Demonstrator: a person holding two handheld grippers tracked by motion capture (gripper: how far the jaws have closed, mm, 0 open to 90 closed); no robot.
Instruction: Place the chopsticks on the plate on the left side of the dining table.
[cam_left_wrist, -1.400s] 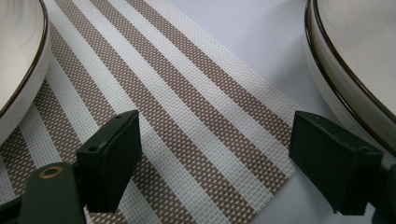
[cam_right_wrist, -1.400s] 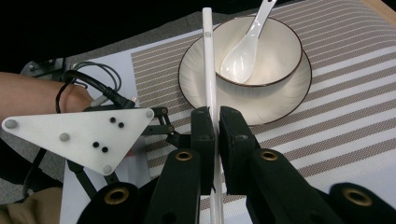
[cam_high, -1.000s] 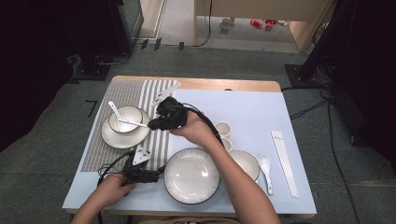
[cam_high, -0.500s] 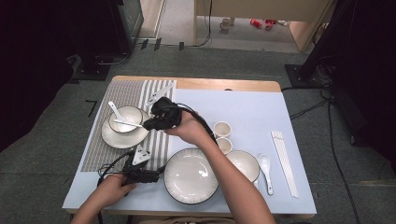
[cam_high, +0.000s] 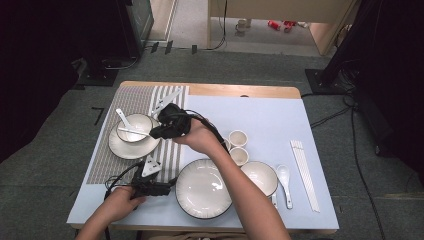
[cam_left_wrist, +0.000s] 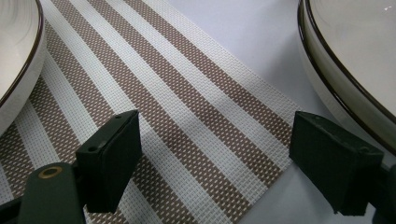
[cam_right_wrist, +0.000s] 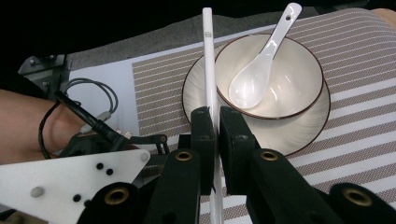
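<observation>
My right gripper (cam_right_wrist: 215, 126) is shut on a white chopstick (cam_right_wrist: 208, 56), which reaches forward over the rim of a white plate (cam_right_wrist: 299, 135). On that plate stands a brown-rimmed bowl (cam_right_wrist: 294, 81) with a white spoon (cam_right_wrist: 261, 70) in it. In the high view the right gripper (cam_high: 157, 131) hovers at the plate's right side, over the striped placemat (cam_high: 172, 155), with the chopstick (cam_high: 132, 131) lying across the bowl. My left gripper (cam_left_wrist: 219, 163) stands open over the placemat's corner (cam_left_wrist: 196, 140) with nothing between its jaws. In the high view the left gripper (cam_high: 152, 186) rests near the table's front edge.
A large dark-rimmed plate (cam_high: 202, 189) sits at the front centre, with a bowl (cam_high: 259, 177) and a spoon (cam_high: 285, 175) to its right. Two small cups (cam_high: 237, 137) stand mid-table. More white chopsticks (cam_high: 305, 175) lie at the far right on the blue mat (cam_high: 270, 115).
My right gripper has edged slightly left with the chopstick, bringing it further over the bowl and plate. The left hand has kept still.
</observation>
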